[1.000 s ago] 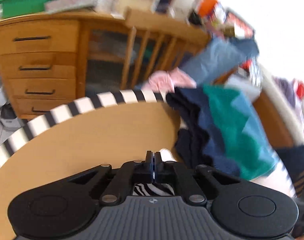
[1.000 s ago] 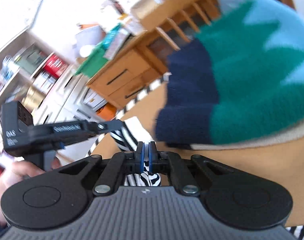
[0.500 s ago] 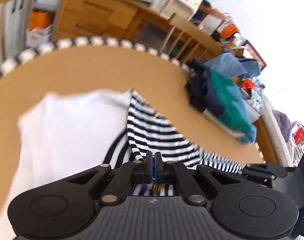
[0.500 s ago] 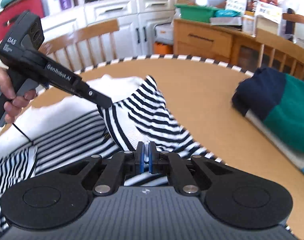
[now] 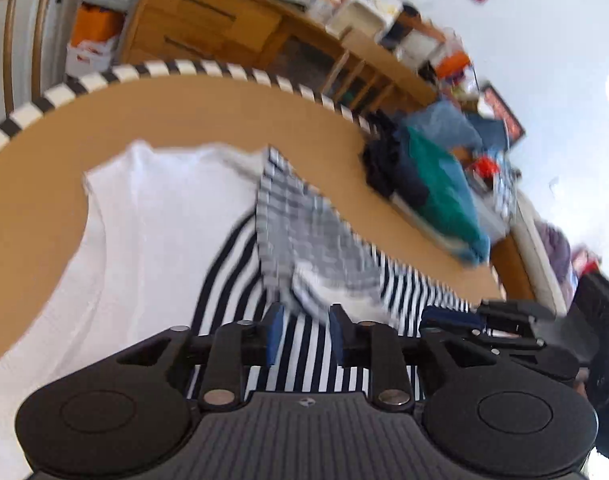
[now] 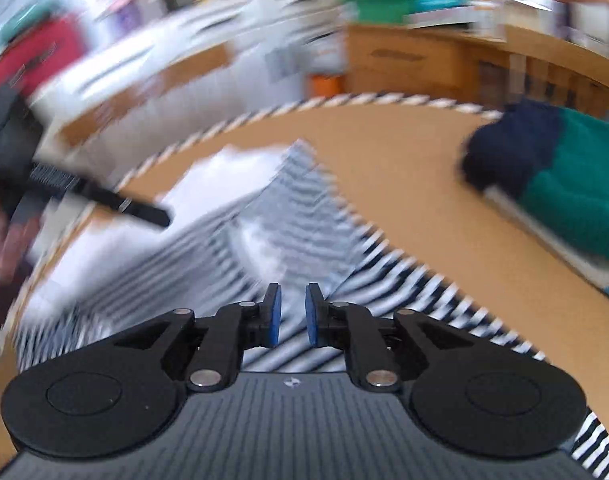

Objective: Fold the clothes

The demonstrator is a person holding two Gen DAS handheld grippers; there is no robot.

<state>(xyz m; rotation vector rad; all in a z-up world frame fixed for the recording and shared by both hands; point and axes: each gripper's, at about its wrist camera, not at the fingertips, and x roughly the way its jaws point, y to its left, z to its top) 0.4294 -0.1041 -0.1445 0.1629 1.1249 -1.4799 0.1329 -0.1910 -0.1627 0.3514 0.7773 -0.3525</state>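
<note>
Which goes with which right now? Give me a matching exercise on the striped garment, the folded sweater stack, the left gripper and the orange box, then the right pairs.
Things:
1. striped garment
2. folded sweater stack
3. left gripper
4. orange box

Places or states:
A. on the floor beside the wooden drawers
B. jaws open, nothing between them
C. at the table's far right edge
D. spread on the table just ahead of both grippers, one part doubled over

Pairs: 1-D, 2-C, 3-B, 4-A
</note>
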